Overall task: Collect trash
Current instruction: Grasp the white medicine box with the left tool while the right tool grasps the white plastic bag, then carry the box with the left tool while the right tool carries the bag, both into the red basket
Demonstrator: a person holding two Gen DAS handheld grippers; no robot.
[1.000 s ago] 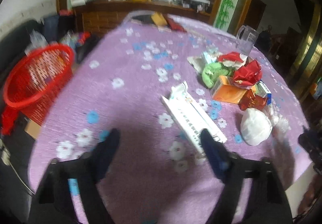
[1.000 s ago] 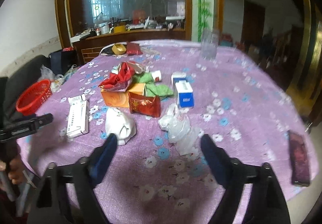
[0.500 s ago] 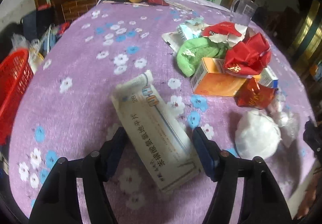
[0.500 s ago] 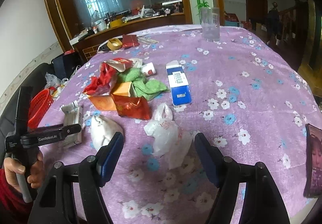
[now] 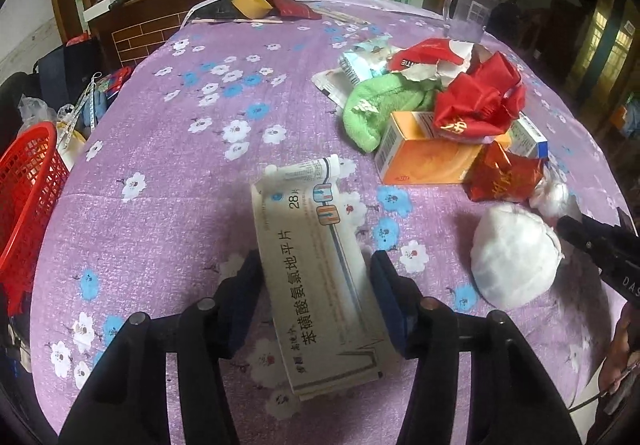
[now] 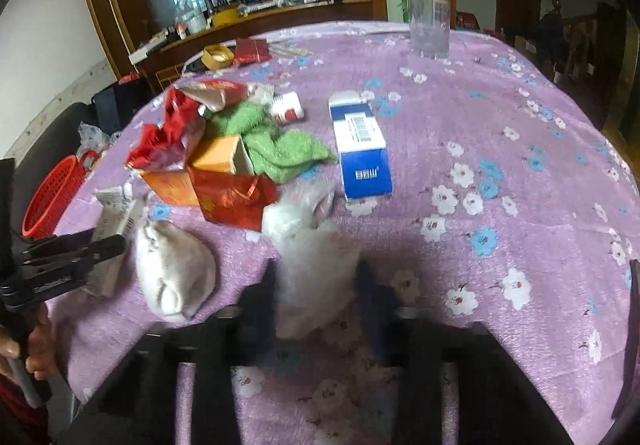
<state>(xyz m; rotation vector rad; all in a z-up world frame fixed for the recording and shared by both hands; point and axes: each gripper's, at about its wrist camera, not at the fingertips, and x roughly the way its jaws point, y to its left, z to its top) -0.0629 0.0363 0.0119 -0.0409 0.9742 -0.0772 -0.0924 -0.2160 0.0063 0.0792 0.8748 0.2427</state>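
Note:
A long white medicine box (image 5: pixel 312 245) lies on the purple flowered tablecloth (image 5: pixel 168 173), and my left gripper (image 5: pixel 314 277) straddles its near half. Its jaws are closing and both pads touch the box's long sides. In the right wrist view a crumpled clear plastic bag (image 6: pixel 312 245) fills the gap of my right gripper (image 6: pixel 318 281). Those jaws are closing too and squeeze the bag, though the fingers are blurred. A white wad (image 5: pixel 514 253) sits between the two grippers.
A trash pile holds an orange box (image 5: pixel 424 153), a green cloth (image 5: pixel 376 109) and red wrappers (image 5: pixel 476 101). A blue-white box (image 6: pixel 362 149) lies beside it. A red basket (image 5: pixel 24 197) stands off the table's left edge, a clear mug (image 5: pixel 466 15) at the back, a phone (image 6: pixel 632 325) at the right edge.
My left gripper moved up to the white box and narrowed onto it. My right gripper moved forward and down to the plastic bag, and its jaws came together around the bag.

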